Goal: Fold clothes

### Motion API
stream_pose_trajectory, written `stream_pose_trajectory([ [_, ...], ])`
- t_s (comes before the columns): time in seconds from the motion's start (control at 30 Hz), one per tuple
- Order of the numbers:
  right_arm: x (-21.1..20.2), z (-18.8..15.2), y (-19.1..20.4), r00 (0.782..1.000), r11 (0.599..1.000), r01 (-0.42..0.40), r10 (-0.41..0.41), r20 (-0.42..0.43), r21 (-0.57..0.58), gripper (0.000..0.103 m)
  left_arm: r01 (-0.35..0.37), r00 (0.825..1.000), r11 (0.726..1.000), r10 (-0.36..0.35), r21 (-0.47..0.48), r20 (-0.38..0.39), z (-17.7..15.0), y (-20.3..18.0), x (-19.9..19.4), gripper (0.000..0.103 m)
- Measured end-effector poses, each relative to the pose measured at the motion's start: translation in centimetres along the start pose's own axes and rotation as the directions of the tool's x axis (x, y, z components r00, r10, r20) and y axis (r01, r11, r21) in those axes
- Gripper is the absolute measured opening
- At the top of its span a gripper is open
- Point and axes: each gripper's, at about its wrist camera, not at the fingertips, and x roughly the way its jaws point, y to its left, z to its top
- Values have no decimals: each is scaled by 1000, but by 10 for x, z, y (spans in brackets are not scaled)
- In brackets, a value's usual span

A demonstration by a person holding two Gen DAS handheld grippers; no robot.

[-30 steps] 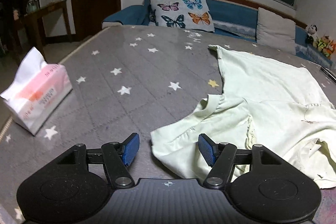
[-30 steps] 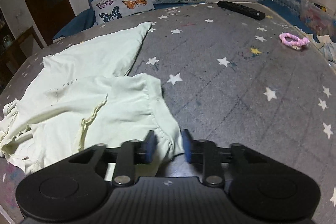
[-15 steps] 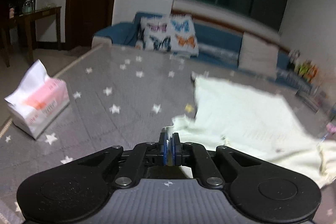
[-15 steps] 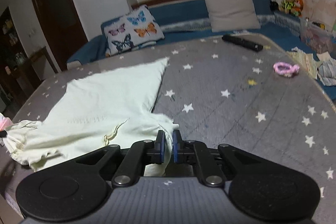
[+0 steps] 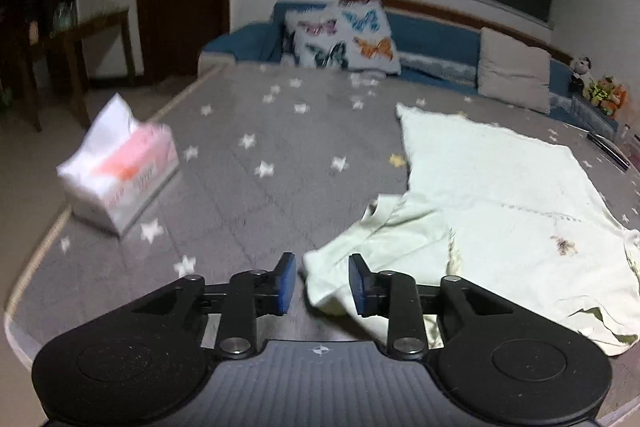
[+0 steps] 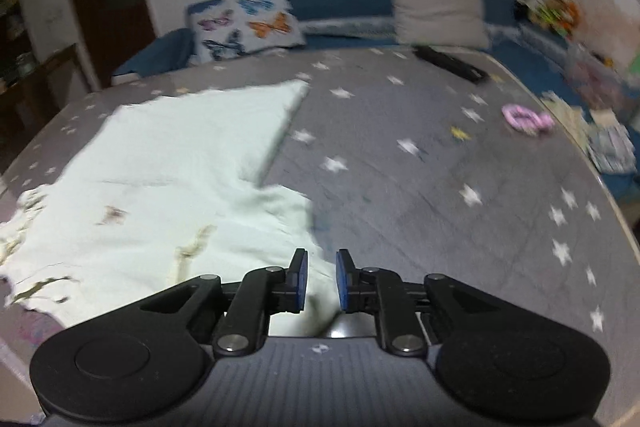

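A pale green shirt (image 5: 500, 195) lies spread on the grey star-patterned bedspread (image 5: 240, 167). Its near sleeve (image 5: 380, 239) lies folded toward me. My left gripper (image 5: 320, 283) hovers over the sleeve's end; its jaws are opening, with the cloth's edge lying in the gap and not pinched. In the right wrist view the shirt (image 6: 180, 167) fills the left half. The other sleeve (image 6: 280, 219) ends under my right gripper (image 6: 320, 281), whose jaws are opening too, cloth showing loose between the blue pads.
A tissue pack (image 5: 120, 175) sits near the bed's left edge. A butterfly pillow (image 5: 344, 35) and a grey pillow (image 5: 516, 75) lean at the back. A black remote (image 6: 452, 65) and a pink hair tie (image 6: 526, 119) lie on the right; plush toys (image 5: 600, 91) sit far right.
Both grippers pinched shut on the sleeves half a second ago and now stand apart. Both views have risen and pulled back, and the shirt lies flatter.
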Motion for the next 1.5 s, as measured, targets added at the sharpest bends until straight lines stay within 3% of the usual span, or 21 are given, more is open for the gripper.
stream_pose_trajectory([
  [0.17,-4,2,46,988,978,-157,156,-18,-139,25,105,994,992,-106,75,12,1,-34,2,36],
  [0.3,4,-6,93,949,912,-316,301,-98,-263,31,187,982,977,-186,105,-21,-4,-62,15,36],
  [0.4,11,-15,125,920,856,-392,359,-158,-337,33,250,968,959,-246,137,-46,-10,-85,25,36],
  [0.47,18,-24,144,906,826,-423,374,-200,-373,33,282,959,945,-275,166,-66,-15,-98,33,36],
  [0.57,30,-36,162,906,802,-421,353,-233,-424,29,311,950,929,-295,199,-107,-25,-113,45,36],
  [0.63,37,-41,167,900,794,-432,346,-267,-428,16,325,943,924,-300,203,-146,-33,-118,52,36],
  [0.83,27,-49,161,871,767,-483,374,-317,-423,16,374,921,894,-327,246,-211,-50,-119,45,36],
  [0.93,23,-41,153,848,761,-521,409,-338,-386,17,372,921,889,-319,266,-224,-46,-116,42,37],
  [1.03,21,-21,142,877,795,-477,400,-266,-375,18,352,930,899,-306,262,-202,-34,-113,44,38],
  [1.13,31,6,122,925,861,-380,343,-164,-339,18,334,940,910,-305,244,-149,-15,-117,49,38],
  [1.27,62,39,95,966,933,-257,247,-72,-251,18,312,950,927,-297,208,-101,9,-122,69,39],
  [1.5,122,63,70,981,970,-186,176,-78,-156,18,299,951,938,-278,178,-134,22,-130,116,39],
])
